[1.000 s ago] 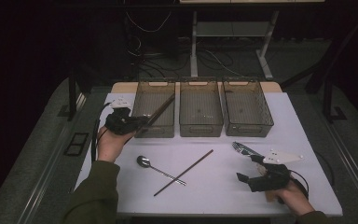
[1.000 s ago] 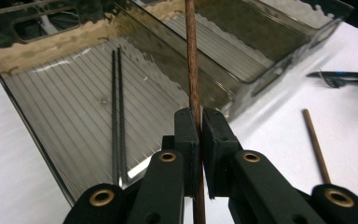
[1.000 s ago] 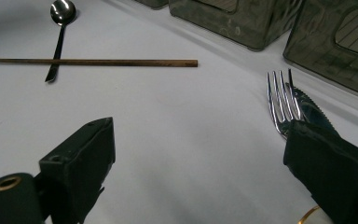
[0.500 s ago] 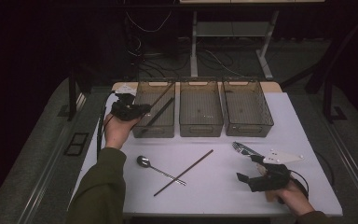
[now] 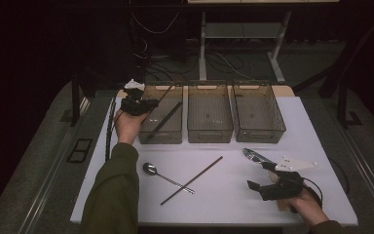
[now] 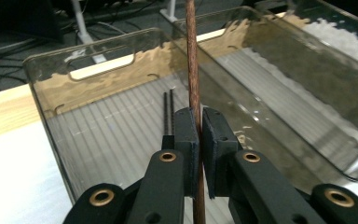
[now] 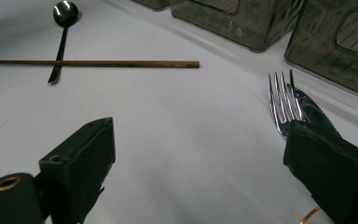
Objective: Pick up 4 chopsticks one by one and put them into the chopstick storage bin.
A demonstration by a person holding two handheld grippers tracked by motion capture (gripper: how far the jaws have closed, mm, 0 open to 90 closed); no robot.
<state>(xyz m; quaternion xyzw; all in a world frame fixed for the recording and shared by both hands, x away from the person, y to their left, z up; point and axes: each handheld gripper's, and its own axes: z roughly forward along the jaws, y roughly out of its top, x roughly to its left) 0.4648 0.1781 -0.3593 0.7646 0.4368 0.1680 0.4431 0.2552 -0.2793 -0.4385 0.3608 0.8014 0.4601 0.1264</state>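
Left tool (image 6: 199,140) is clamped on a brown chopstick (image 6: 193,70), held over the leftmost smoky plastic bin (image 5: 161,117), the stick slanting down into it. Right tool (image 7: 200,163) rests on the white table (image 5: 233,195) with its jaws spread wide, a fork (image 7: 284,100) just beside one jaw. Farther off, a second chopstick (image 7: 98,63) lies across a spoon (image 7: 63,28).

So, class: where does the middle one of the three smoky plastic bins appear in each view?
High view: middle bin at centre, at the table's far edge.
Left gripper view: at the right, right of the upright chopstick.
Right gripper view: top edge, just right of centre.
Shared landmark: the left bin next to it.
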